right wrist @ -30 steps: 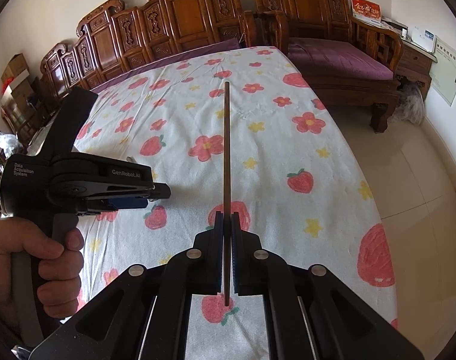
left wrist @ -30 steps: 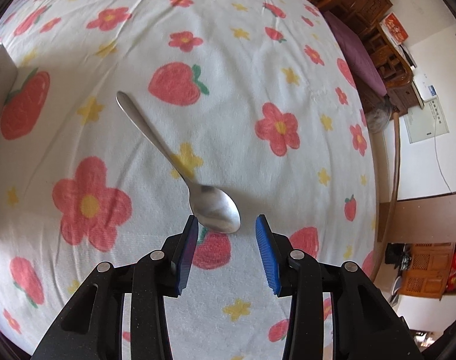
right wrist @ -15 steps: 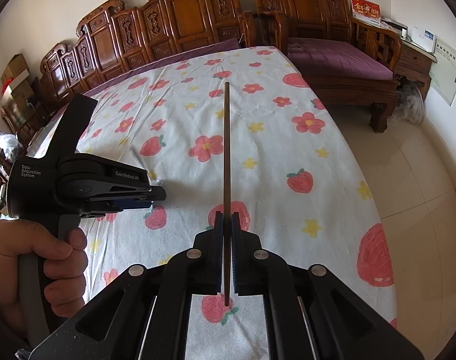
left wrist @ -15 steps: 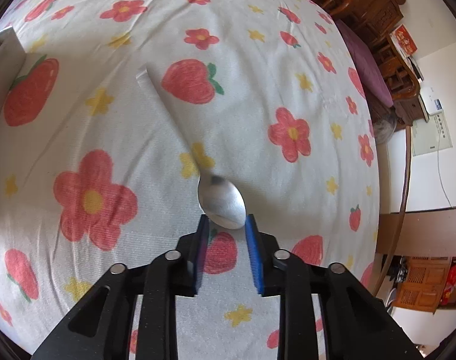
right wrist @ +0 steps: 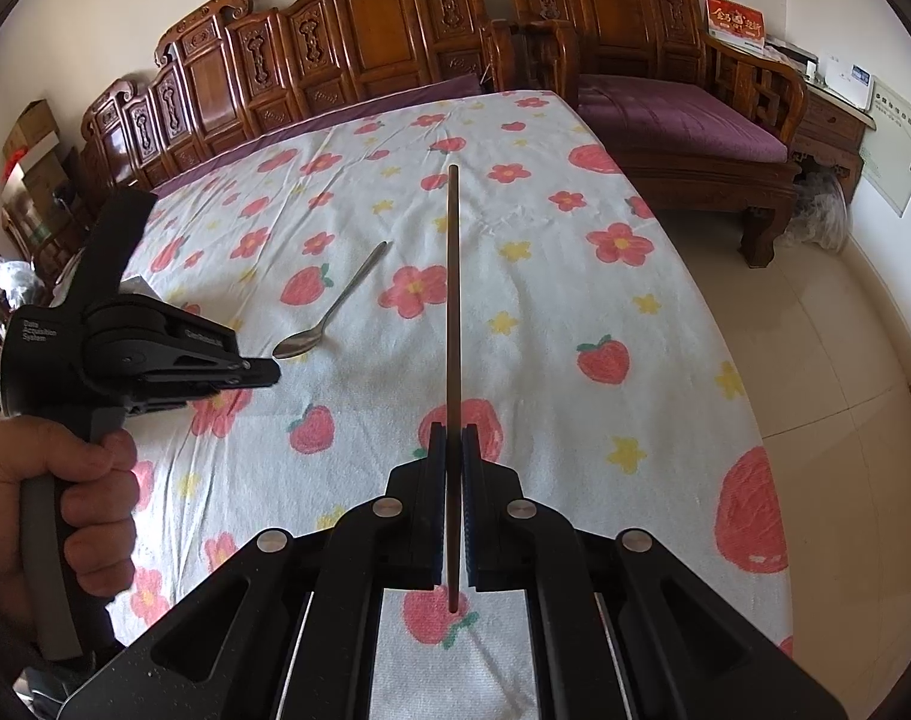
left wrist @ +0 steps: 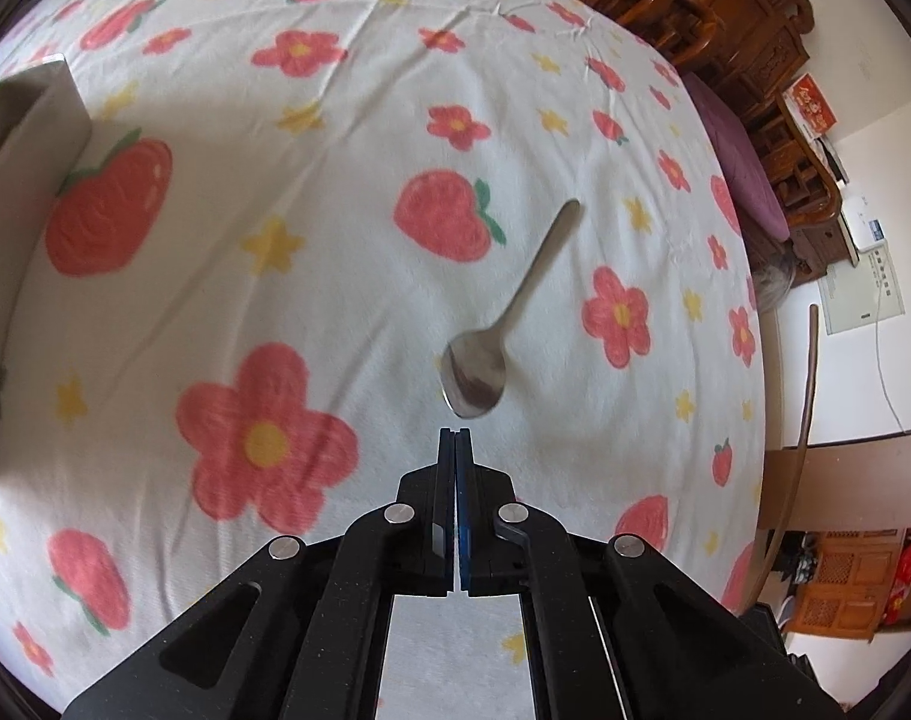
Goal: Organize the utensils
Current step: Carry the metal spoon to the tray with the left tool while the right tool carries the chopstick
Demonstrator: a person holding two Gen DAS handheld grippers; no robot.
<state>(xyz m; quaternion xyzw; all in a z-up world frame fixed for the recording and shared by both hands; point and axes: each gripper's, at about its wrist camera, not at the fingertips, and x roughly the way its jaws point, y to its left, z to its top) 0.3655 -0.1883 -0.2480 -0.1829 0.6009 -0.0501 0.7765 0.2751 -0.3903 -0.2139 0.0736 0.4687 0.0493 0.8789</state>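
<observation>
A steel spoon point(left wrist: 503, 324) lies on the flowered cloth, bowl toward me, handle pointing away to the right; it also shows in the right wrist view point(right wrist: 329, 312). My left gripper point(left wrist: 455, 438) is shut and empty, its tips just short of the spoon's bowl. It shows from the side in the right wrist view point(right wrist: 269, 372). My right gripper point(right wrist: 453, 438) is shut on a brown chopstick point(right wrist: 453, 312) that points straight ahead above the table. That chopstick shows at the right edge of the left wrist view point(left wrist: 806, 408).
A grey box point(left wrist: 23, 138) stands at the left edge of the table. The table point(right wrist: 575, 300) wears a white cloth with strawberries and flowers. Carved wooden benches point(right wrist: 395, 48) line the far side, with a purple-cushioned bench point(right wrist: 683, 120) and tiled floor to the right.
My left gripper closed fully without taking the spoon. The spoon swung round on the cloth, its handle now pointing up to the right instead of up to the left. The right gripper stayed still.
</observation>
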